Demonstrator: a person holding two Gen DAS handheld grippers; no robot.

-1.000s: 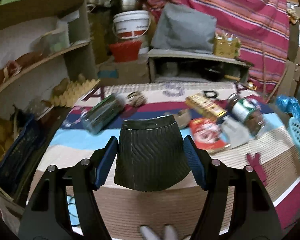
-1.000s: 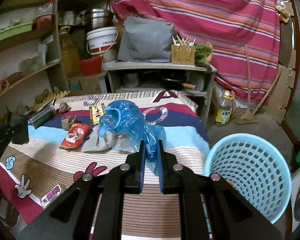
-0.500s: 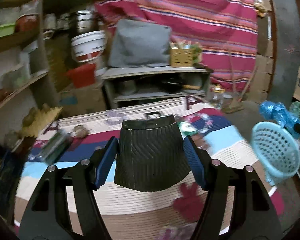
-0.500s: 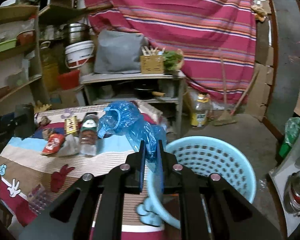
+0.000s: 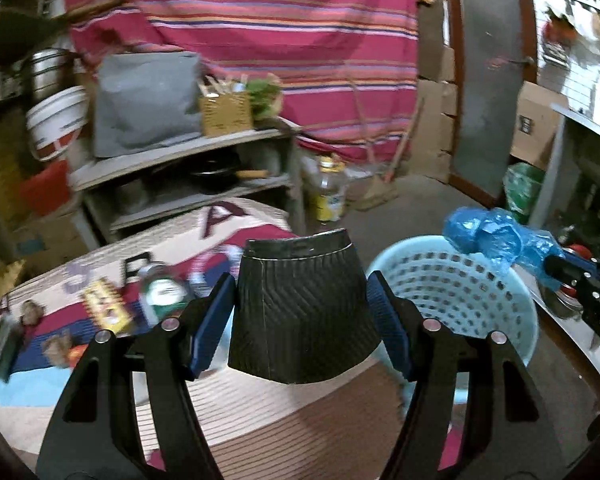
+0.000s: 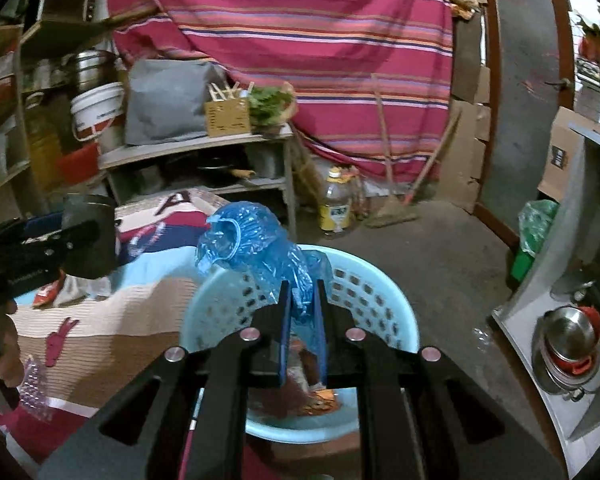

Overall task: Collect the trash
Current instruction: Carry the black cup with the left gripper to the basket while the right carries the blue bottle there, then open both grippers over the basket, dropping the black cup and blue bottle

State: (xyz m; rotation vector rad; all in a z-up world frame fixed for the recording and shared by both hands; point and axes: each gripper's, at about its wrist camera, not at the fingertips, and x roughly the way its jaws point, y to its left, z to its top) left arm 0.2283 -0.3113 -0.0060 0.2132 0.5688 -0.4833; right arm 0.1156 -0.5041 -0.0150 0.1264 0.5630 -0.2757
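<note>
My left gripper is shut on a black ribbed paper cup and holds it over the table edge, just left of the light blue laundry-style basket. My right gripper is shut on a crumpled blue plastic bag and holds it above the basket, which has some wrappers at its bottom. The bag also shows in the left wrist view. The left gripper with the cup shows at the left of the right wrist view.
A table with a striped cloth carries a plastic bottle, a yellow box, a red wrapper and other scraps. Behind stand a grey shelf, a white bucket, a yellow oil bottle and a broom. Pots sit at the right.
Both grippers have swung right, away from the table centre toward the basket. The blue bag is now over the basket's opening and the cup is beside its rim.
</note>
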